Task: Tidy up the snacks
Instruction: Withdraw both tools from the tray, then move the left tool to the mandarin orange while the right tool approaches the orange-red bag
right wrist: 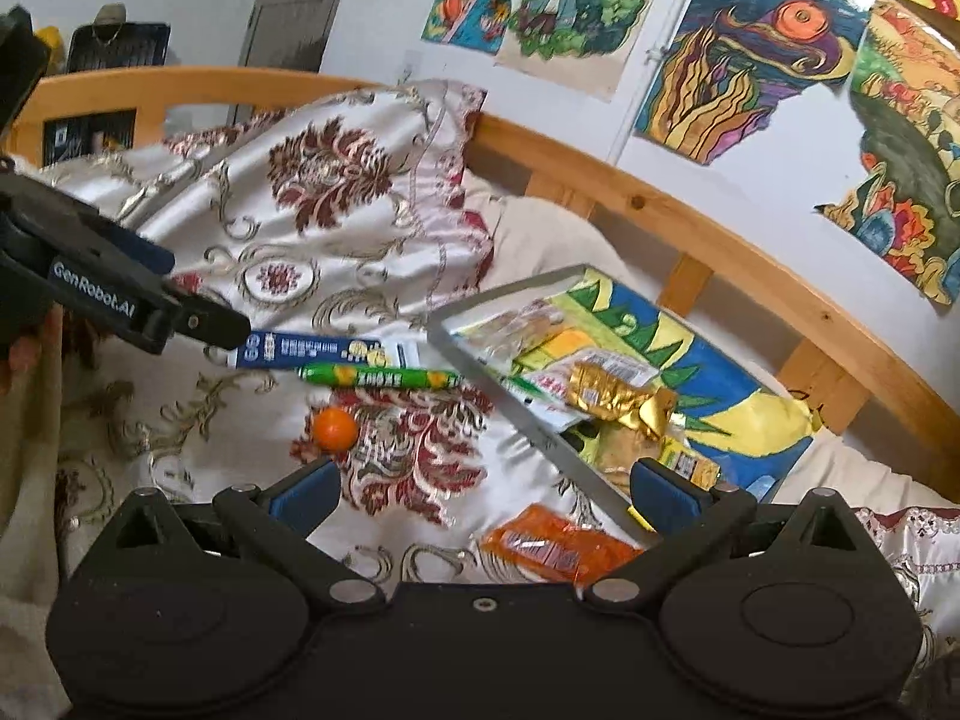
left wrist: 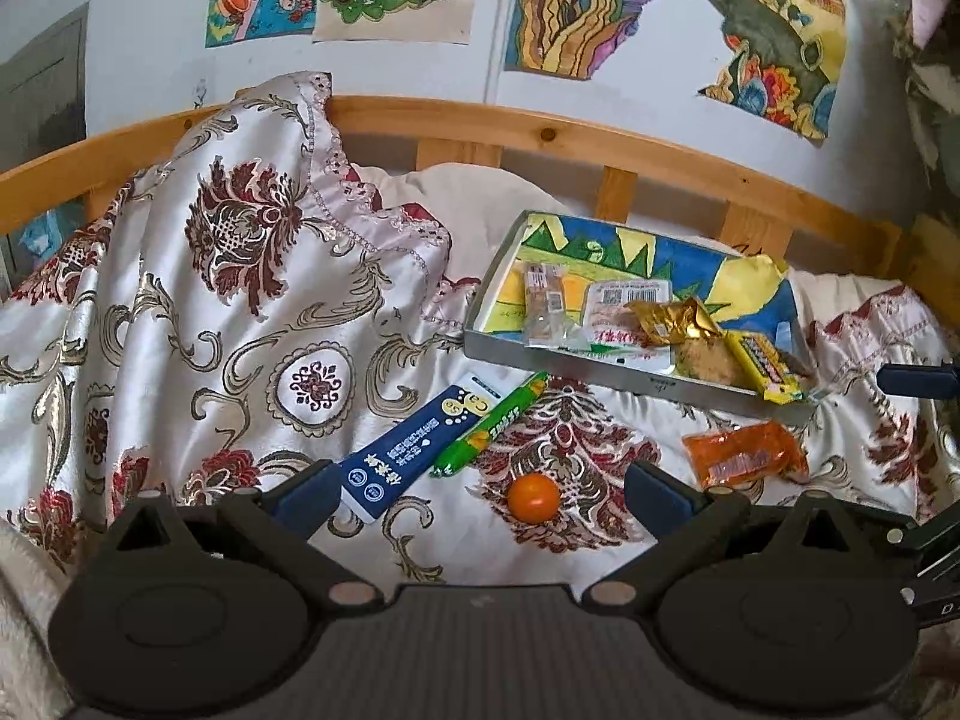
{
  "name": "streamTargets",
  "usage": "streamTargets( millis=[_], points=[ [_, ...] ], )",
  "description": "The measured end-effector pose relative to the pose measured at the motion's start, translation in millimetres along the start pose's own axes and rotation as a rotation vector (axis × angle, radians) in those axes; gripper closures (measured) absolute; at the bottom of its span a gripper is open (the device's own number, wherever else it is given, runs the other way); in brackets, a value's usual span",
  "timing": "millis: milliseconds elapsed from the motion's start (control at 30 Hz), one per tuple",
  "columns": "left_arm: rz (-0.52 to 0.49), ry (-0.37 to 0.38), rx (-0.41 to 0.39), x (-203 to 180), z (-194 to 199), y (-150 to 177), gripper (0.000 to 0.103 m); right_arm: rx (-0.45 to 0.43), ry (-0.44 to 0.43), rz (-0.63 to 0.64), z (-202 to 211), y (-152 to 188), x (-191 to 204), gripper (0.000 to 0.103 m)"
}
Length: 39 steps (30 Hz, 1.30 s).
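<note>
Two claws hang wide open and empty over the bedspread (left wrist: 198, 324). Between the left gripper's (left wrist: 480, 495) fingers lies the orange ball (left wrist: 534, 497), blue packet (left wrist: 420, 447) touching its left finger; the orange packet (right wrist: 561, 546) lies between the right gripper's (right wrist: 486, 495) fingers, beside the tray (left wrist: 576, 367).

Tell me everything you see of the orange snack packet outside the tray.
The orange snack packet is a crinkled, glossy plastic wrapper with a pale printed label, looks sealed, lying flat on the patterned bedspread. It sits just in front of the tray, apart from it, right of the small orange ball. Neither gripper touches it.
</note>
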<state>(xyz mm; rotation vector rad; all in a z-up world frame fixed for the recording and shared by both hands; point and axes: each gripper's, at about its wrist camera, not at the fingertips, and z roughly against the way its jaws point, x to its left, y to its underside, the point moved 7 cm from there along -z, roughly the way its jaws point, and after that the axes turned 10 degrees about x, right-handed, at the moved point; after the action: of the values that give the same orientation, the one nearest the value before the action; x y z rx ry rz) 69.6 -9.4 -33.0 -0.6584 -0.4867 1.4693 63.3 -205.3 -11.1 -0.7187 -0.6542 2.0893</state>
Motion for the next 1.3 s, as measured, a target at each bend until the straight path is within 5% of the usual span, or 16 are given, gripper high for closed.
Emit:
streamTargets(
  millis=[867, 1300],
  points=[
    [-0.034, -0.020, 0.138, 0.4, -20.4, 9.8, 0.001, 0.131, 0.055, 0.066, -27.1, 16.8, -22.5, 0.001],
    [-0.106, -0.019, 0.227, -14.0, -44.1, 11.8, 0.001, 0.176, -0.009, 0.066, -45.7, 20.9, -18.4, 0.001]
  ],
)
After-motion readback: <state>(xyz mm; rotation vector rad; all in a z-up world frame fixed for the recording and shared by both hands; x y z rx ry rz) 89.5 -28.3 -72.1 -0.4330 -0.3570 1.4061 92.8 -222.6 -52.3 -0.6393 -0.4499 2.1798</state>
